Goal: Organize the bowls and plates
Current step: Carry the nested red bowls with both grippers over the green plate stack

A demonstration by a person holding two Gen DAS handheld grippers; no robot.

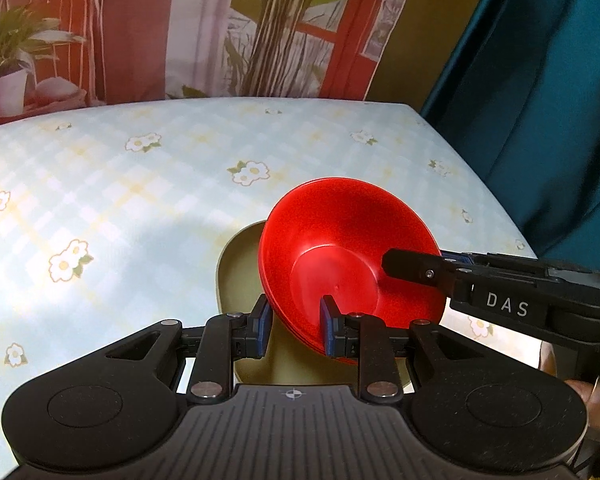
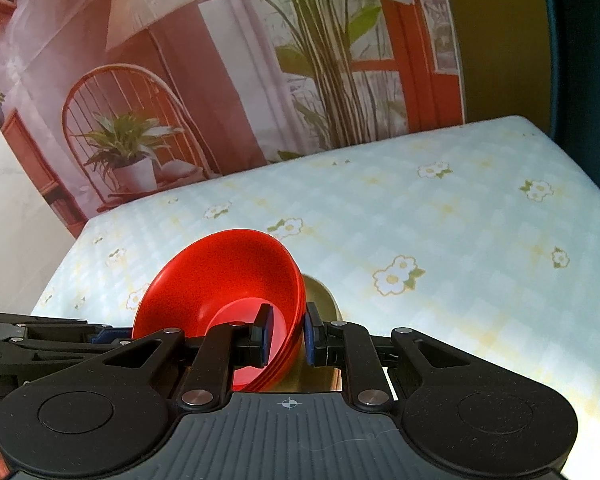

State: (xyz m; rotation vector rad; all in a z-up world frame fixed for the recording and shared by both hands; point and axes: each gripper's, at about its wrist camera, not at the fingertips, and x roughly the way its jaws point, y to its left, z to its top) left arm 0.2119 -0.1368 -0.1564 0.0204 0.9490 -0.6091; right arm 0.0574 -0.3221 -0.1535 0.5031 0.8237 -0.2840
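Left wrist view: your left gripper [image 1: 295,324] is clamped narrow on the near rim of a stack of glossy red plastic bowls [image 1: 340,264], one pad outside the wall, one inside. The stack is tilted, its mouth facing you. Your right gripper [image 1: 412,270] comes in from the right and pinches the stack's right rim. Just beyond your left pad, behind and under the stack, sits a shallow olive-beige plate [image 1: 236,272] on the desk with the pale blue checked, flower-print cloth [image 1: 140,184].

Progress, as a judgement: the bowls are nested into one stack, held over or against the plate. Setting it down level and letting go is left. Whether the stack touches the plate, you cannot tell.

Right wrist view adds: your right gripper [image 2: 287,336] is narrow on the rim, the layered bowl edges [image 2: 276,364] showing several bowls, and the plate [image 2: 320,296] just past its outer pad. The left gripper's arm [image 2: 44,340] enters low on the left, its fingertips hidden behind the stack. Only the left view shows both grips at once.
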